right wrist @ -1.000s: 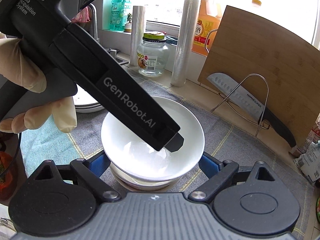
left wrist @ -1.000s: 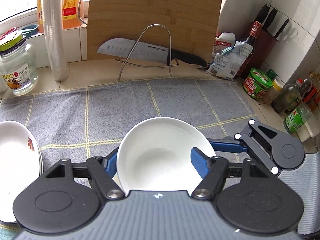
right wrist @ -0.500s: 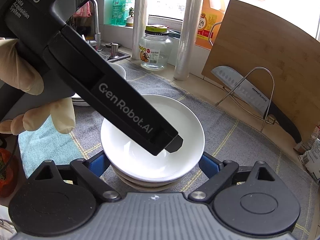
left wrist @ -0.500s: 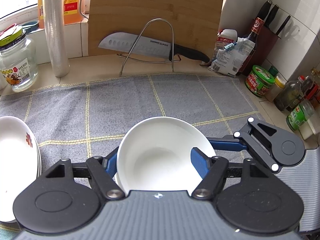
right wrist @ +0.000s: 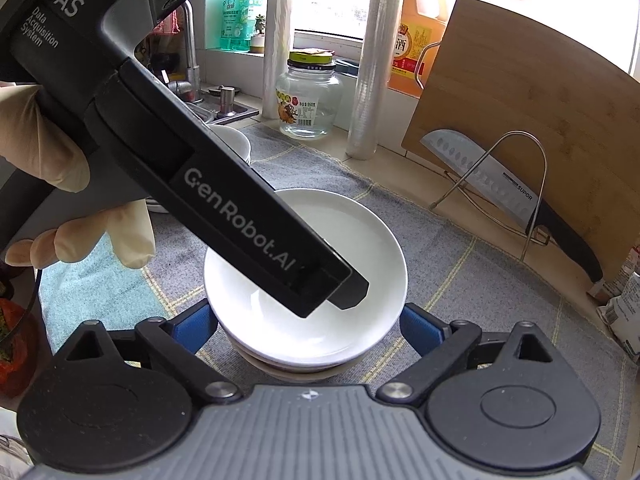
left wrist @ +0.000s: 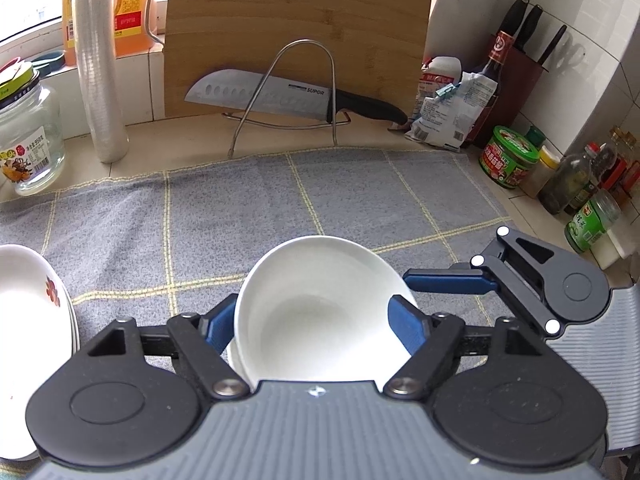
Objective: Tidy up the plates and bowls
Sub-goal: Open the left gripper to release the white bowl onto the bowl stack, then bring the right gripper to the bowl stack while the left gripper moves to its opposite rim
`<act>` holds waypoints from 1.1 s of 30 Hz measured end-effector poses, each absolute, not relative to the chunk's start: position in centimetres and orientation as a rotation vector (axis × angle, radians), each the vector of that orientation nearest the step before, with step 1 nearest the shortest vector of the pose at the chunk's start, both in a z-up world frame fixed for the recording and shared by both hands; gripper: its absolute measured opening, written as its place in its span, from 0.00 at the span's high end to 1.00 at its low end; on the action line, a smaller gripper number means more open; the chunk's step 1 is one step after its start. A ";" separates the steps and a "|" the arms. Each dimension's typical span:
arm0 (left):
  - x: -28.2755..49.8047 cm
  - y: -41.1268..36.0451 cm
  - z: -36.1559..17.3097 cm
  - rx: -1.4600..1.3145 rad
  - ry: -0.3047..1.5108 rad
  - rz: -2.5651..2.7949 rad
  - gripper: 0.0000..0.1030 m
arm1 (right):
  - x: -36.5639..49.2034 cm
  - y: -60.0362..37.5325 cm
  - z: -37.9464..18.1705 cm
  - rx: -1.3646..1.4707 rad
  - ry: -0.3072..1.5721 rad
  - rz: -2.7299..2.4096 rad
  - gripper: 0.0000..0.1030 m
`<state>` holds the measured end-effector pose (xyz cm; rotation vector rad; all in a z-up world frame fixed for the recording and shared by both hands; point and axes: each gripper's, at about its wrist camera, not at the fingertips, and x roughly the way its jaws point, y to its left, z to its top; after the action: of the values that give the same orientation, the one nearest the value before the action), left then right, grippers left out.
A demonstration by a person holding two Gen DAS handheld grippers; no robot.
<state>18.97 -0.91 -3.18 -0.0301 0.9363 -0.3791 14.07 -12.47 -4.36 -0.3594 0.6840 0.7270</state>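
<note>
Between the blue pads of the left tool, the left wrist view shows a white bowl mouth up on the grey checked cloth over the counter; the jaws have just been opening and stand off its rim, released, with flowered plates at the left edge. From the right wrist view, the right tool has also just widened, its pads clear of the bowl stack, while a gloved hand holds the left tool over the top bowl.
</note>
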 end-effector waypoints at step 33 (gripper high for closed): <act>18.9 1.6 -2.6 -0.191 0.865 -0.545 0.17 | 13.2 -13.9 -3.7 -0.364 0.643 0.718 0.00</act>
<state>18.93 1.65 -2.62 -0.1913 0.8647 -0.5447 13.16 -13.90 -3.70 -0.3638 0.6432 0.7185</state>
